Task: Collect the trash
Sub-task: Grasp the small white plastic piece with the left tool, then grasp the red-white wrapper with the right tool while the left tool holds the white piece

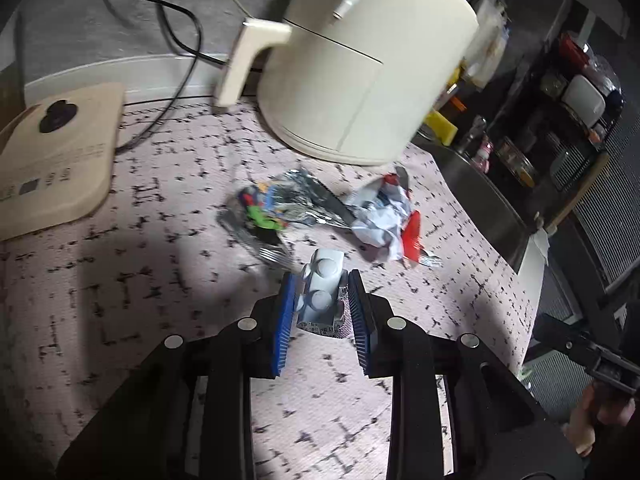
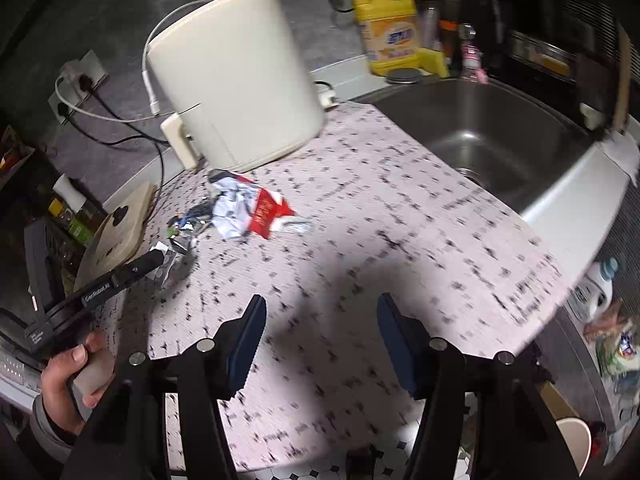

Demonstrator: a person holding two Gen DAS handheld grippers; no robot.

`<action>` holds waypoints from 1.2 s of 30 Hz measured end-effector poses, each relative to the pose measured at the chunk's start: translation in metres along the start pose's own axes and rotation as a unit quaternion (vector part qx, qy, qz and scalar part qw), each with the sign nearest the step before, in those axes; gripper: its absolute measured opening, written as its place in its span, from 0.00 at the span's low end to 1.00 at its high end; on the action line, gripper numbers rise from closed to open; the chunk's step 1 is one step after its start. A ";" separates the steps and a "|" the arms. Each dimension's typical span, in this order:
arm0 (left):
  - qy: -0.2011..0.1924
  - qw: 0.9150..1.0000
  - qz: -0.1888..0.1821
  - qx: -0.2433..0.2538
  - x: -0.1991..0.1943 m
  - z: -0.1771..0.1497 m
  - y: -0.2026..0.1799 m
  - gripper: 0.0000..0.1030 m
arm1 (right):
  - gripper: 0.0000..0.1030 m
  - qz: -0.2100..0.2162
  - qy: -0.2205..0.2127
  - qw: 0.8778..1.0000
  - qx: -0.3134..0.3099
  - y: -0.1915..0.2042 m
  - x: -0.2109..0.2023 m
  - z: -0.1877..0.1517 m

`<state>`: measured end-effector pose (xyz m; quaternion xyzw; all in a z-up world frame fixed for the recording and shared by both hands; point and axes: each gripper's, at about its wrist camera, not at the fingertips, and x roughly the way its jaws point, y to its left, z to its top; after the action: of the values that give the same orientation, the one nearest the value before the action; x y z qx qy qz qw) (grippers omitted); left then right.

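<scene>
My left gripper [image 1: 322, 280] is shut on a silver blister pack [image 1: 322, 298], held just above the speckled pink counter [image 1: 160, 300]. Beyond it lie a colourful foil wrapper [image 1: 276, 204] and a crumpled white and red wrapper [image 1: 384, 220]. The right wrist view shows the left gripper [image 2: 160, 258] at the left with the silvery pack [image 2: 172, 266] in its tips. The white and red wrapper [image 2: 248, 208] and the foil wrapper [image 2: 188, 220] sit behind it. My right gripper [image 2: 320, 302] hangs open over bare counter, well short of the trash, nothing between its fingers.
A cream air fryer [image 2: 236, 80] stands behind the wrappers, its cables trailing to a wall socket [image 2: 80, 80]. A steel sink [image 2: 500, 132] lies to the right, with a yellow detergent bottle [image 2: 390, 28] behind it. A cream flat appliance [image 1: 52, 160] sits at the left. A hand [image 2: 76, 364] grips the left tool.
</scene>
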<state>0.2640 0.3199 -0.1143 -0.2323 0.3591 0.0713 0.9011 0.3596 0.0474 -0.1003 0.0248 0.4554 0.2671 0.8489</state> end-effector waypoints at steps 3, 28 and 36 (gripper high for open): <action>-0.009 1.000 0.012 -0.016 -0.011 0.002 0.017 0.26 | 0.48 0.019 0.009 1.000 -0.020 0.019 0.017 0.014; -0.070 0.987 0.065 -0.129 -0.079 -0.019 0.115 0.26 | 0.42 -0.019 0.087 0.995 -0.047 0.056 0.145 0.080; -0.067 0.988 0.062 -0.127 -0.082 -0.031 0.105 0.26 | 0.11 0.005 0.075 0.995 -0.071 0.062 0.115 0.074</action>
<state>0.1542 0.4010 -0.1167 -0.3170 0.2992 0.1878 0.8802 0.4419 0.1702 -0.1268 -0.0534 0.4979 0.3041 0.8104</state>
